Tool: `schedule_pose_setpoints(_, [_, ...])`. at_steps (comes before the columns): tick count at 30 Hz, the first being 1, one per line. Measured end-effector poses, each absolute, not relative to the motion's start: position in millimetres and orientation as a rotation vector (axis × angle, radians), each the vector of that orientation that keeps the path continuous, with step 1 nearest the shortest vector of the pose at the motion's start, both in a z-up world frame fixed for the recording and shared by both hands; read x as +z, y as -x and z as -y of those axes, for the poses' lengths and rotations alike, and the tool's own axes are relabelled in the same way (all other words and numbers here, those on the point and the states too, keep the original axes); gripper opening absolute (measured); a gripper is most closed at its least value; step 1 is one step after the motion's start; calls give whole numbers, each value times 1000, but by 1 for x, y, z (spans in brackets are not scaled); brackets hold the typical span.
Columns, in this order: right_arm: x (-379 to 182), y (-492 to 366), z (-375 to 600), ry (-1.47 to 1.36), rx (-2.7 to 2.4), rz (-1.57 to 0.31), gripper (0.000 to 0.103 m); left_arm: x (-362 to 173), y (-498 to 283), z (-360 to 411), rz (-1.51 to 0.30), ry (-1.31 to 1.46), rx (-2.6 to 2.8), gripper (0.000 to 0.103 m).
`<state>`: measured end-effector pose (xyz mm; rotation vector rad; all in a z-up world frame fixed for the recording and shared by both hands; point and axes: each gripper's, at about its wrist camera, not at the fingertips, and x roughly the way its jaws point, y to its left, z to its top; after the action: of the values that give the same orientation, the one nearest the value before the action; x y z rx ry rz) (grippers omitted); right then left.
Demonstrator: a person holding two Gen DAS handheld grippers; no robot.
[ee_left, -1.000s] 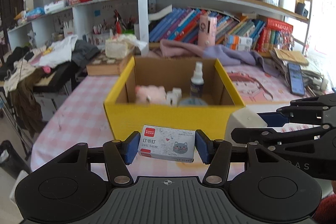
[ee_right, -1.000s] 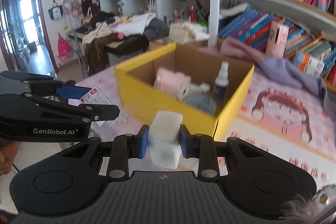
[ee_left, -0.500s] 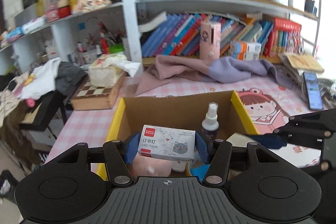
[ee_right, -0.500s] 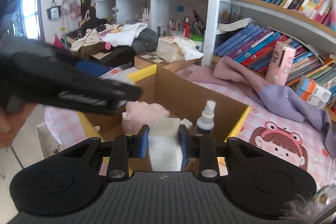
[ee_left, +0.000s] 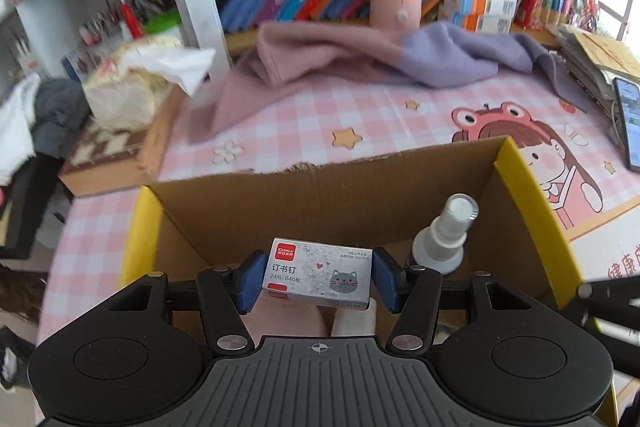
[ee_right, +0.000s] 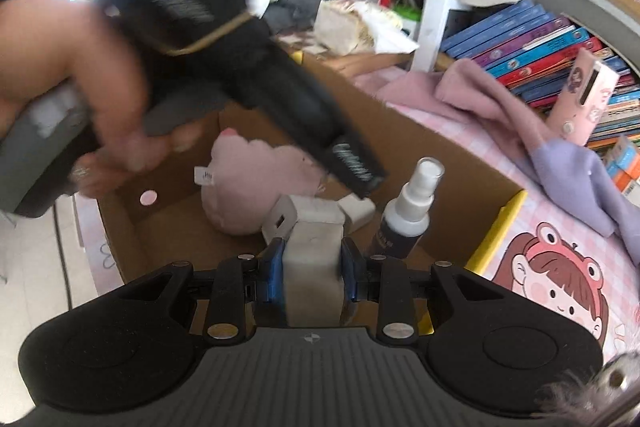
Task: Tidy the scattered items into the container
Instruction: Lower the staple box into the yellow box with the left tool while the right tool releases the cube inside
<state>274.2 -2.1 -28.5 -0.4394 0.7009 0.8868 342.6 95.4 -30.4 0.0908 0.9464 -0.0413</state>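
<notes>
Both tilt downward over the cardboard box (ee_left: 328, 203): left hand-held gripper (ee_left: 318, 281) clamps the staple box (ee_left: 316, 273); right hand-held gripper (ee_right: 312, 267) grips a white block (ee_right: 314, 259).

inside the cardboard box (ee_right: 448, 163) the far left floor lies bare; a pink plush toy (ee_right: 256, 187) fills the middle, a spray bottle (ee_right: 412, 207) stands right, white plugs (ee_right: 320, 215) between them.
</notes>
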Motion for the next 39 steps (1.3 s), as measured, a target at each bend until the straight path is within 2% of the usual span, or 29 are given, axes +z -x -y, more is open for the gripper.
schedule_pose_setpoints(7, [-33, -277, -1, 418, 888, -717, 29, -46, -348, -96, -1001, -76, -46, 57])
schedule_pose_setpoints(8, [-32, -277, 0, 407, 881, -709, 36, -45, -348, -97, -991, -78, -45, 58])
schedule_pose_setpoints(10, [-28, -277, 4, 375, 875, -695, 44, -40, -343, -95, -962, -104, -56, 66])
schedule_pose_setpoints(11, [-26, -276, 6, 357, 871, -690, 44, -37, -341, -93, -951, -119, -60, 72])
schedule_pose_setpoints(12, [-24, -275, 9, 343, 866, -685, 44, -34, -336, -92, -936, -134, -66, 73])
schedule_pose_setpoints(25, [13, -233, 53, 266, 765, -568, 44, 28, -244, -88, -686, -24, -20, 75])
schedule_pose_setpoints(39, [35, -162, 91, 240, 689, -497, 45, 48, -135, -69, -589, -44, 21, 77])
